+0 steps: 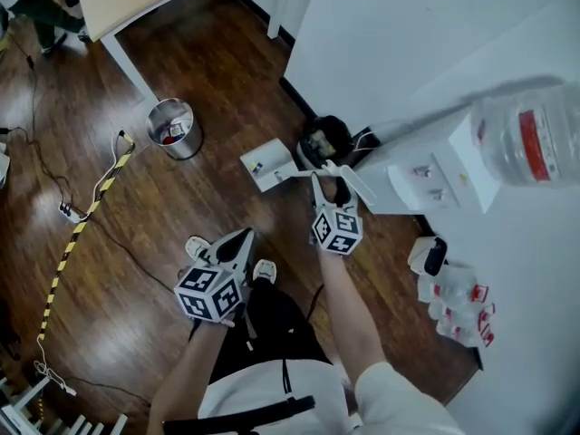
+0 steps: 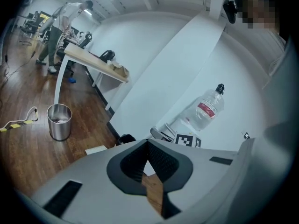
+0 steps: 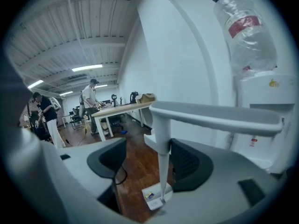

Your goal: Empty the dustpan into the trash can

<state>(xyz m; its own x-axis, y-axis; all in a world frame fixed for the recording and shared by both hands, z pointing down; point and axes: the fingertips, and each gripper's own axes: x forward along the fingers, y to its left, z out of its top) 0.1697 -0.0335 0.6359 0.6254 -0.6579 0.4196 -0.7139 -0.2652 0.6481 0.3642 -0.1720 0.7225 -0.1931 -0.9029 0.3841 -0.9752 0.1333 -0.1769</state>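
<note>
Left gripper (image 1: 237, 243) is clenched shut with nothing in it; in its own view the dark pads (image 2: 159, 160) meet at the tips, with only a sliver of floor showing below them. Right gripper (image 1: 331, 188) has its jaws spread, and the dustpan's upright white handle (image 3: 163, 171) stands between them, right up by the right pad. The left pad is well clear, so it's not clamped.

The white dustpan (image 1: 267, 164) sits on the wood floor just past the right gripper, near the water dispenser (image 1: 426, 166). The right gripper view only shows a corner of it (image 3: 154, 199), with the rest cut off by the gripper body. There's a small colourful scrap in it, can't tell what. The steel trash can (image 1: 172, 130) stands well apart to the left, with some bits inside that I can't make out. There's a dark lump (image 1: 326, 139) behind the dustpan, no idea what that is.
</note>
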